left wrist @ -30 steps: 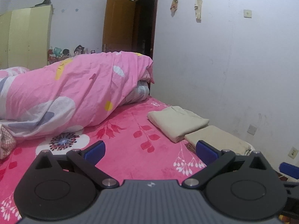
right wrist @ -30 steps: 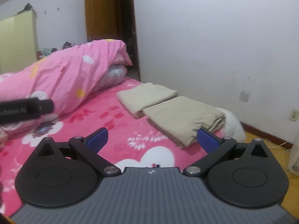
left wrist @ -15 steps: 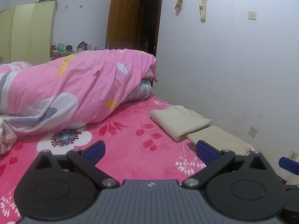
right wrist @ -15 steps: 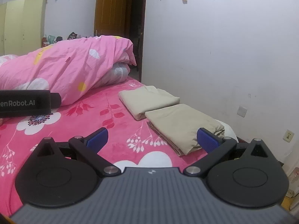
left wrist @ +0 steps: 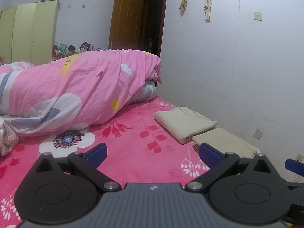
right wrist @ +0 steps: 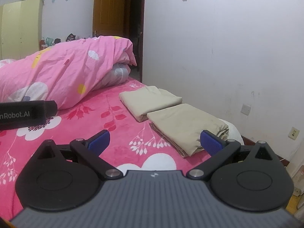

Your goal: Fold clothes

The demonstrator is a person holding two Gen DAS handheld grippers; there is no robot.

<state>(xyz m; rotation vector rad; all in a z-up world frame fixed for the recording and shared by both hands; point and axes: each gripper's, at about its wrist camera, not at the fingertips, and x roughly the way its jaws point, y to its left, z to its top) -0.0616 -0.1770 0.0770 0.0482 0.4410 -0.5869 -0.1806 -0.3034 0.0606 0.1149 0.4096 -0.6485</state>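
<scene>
Two folded beige garments lie side by side on the pink floral bed, near its right edge. The far garment [left wrist: 184, 122] [right wrist: 150, 100] is paler; the near garment [left wrist: 224, 142] [right wrist: 186, 123] is tan. My left gripper [left wrist: 152, 153] is open and empty, held above the bed to the left of the garments. My right gripper [right wrist: 153, 142] is open and empty, just in front of the near garment. One blue fingertip of the right gripper [left wrist: 294, 164] shows in the left wrist view. The left gripper's black body [right wrist: 24, 114] shows at the left of the right wrist view.
A bunched pink quilt [left wrist: 76, 91] [right wrist: 62, 72] fills the back left of the bed [left wrist: 133, 148]. A white wall [left wrist: 237, 66] runs along the bed's right side. A wooden door [left wrist: 125, 20] and a yellow-green wardrobe [left wrist: 28, 32] stand behind. Another cloth [left wrist: 7, 142] lies at far left.
Both grippers have risen and tilted a little, so the views shift; the folded garments sit lower and further away in frame. Both stay open and empty. The garments have not moved.
</scene>
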